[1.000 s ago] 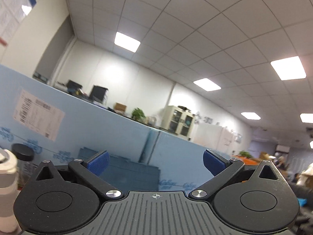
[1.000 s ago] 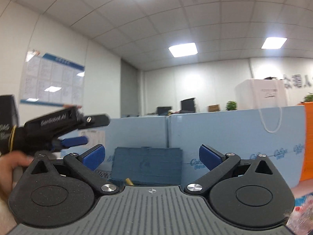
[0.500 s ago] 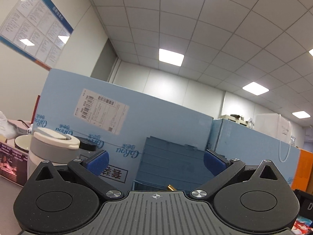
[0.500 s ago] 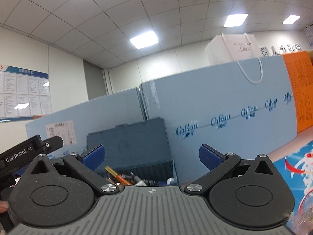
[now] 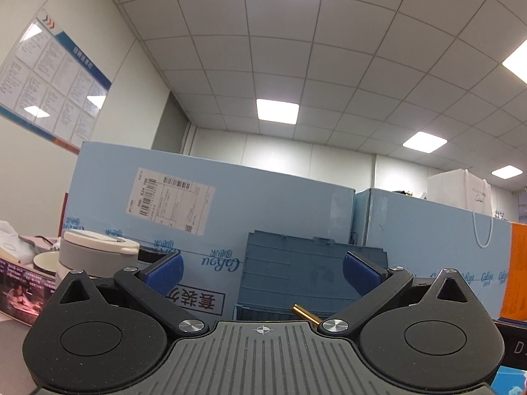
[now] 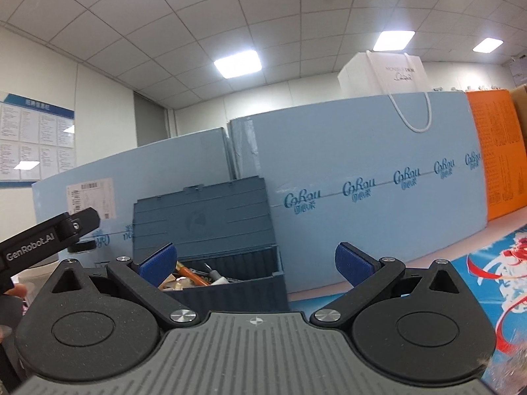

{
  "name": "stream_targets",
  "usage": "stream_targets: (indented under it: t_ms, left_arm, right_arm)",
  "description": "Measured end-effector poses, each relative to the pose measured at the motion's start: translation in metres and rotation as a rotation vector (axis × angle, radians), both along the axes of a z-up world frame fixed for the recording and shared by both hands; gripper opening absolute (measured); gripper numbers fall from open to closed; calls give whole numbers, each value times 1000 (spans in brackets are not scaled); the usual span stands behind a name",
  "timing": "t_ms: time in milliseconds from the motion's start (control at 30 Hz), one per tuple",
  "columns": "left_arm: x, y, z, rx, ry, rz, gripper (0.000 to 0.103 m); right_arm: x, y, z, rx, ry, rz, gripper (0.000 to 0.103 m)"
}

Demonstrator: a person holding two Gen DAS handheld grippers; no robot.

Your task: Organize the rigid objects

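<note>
Two "CoRou" cartons (image 5: 230, 230) back the left wrist view; left gripper (image 5: 262, 271) jaws apart, empty, levelled at the blue toolbox (image 5: 296, 273). Right wrist view: right gripper (image 6: 255, 260) likewise spread, toolbox open, tools (image 6: 194, 278) inside; "GenRobot.AI" marks the left gripper's casing.

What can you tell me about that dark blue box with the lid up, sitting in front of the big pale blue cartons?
The dark blue box looks like ribbed hard plastic. Its hinged lid stands open, upright against the pale blue cartons behind it. It sits on the tabletop, just ahead of both open tools. Inside lies a jumble of small items, including an orange-handled piece and a metal-tipped one, too cluttered to name. From the left view, a brass-coloured rod pokes up at its rim. Nothing grips the box.
</note>
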State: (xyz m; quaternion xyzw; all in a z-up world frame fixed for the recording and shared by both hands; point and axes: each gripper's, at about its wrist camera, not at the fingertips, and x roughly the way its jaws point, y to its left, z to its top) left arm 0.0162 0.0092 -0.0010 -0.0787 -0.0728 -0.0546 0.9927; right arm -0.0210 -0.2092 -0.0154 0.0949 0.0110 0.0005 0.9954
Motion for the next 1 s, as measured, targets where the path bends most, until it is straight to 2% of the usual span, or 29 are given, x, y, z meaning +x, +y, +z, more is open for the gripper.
stream_targets:
  t_ms: [433,1000]
  left_arm:
    - [-4,-3,-2,26,-37,36,103]
    - [-3,-7,-4,64,-26,45,103]
  right_arm:
    - [-5,-1,0,-9,-16,-59,103]
    - [0,4,0,-37,13,-62,103]
